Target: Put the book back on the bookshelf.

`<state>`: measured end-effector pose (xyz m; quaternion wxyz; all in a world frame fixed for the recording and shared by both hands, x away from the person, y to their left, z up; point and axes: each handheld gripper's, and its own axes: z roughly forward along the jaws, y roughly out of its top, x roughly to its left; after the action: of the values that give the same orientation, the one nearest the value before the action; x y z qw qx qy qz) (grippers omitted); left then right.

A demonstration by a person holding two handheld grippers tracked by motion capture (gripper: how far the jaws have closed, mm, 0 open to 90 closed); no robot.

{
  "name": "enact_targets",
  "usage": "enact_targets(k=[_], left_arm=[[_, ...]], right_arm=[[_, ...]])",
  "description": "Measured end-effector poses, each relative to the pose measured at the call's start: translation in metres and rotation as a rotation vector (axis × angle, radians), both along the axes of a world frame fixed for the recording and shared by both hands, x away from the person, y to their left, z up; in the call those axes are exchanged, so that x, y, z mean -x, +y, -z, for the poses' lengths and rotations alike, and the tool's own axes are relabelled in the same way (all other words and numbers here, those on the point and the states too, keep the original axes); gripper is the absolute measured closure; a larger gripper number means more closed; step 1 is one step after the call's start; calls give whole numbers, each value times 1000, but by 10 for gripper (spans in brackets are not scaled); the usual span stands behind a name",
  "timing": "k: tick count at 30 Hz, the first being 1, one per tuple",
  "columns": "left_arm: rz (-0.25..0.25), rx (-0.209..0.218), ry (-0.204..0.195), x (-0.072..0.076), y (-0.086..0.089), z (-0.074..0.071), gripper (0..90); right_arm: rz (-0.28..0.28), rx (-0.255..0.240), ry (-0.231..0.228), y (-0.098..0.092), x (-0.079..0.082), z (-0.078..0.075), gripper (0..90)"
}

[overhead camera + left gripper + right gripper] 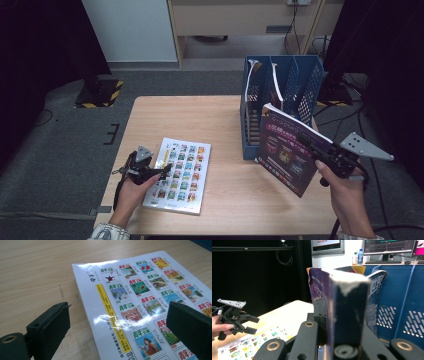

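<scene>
Nearest you, your left gripper (161,172) hovers with its jaws spread wide over the left edge of the white magazine (179,175), which lies flat on the wooden table (200,120); in the left gripper view one jaw sits over bare wood and the other over the cover's grid of small pictures, neither pressing the paper. To the right, your right gripper (306,141) is clamped on the purple magazine (284,150), holding it upright and tilted, clear of the tabletop, just in front of the blue file rack (280,90). Farther back, the rack stands at the table's right rear with papers (274,80) in its slots. Beyond lies grey floor (65,150).
</scene>
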<state>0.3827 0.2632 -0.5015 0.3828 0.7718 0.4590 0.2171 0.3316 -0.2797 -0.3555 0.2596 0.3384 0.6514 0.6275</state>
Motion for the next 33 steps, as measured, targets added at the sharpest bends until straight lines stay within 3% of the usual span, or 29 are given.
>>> enact_targets(k=[33], left_arm=[[-1, -4, 0, 0, -1, 0, 50]], right_arm=[[65, -22, -3, -37, 19, -5, 838]])
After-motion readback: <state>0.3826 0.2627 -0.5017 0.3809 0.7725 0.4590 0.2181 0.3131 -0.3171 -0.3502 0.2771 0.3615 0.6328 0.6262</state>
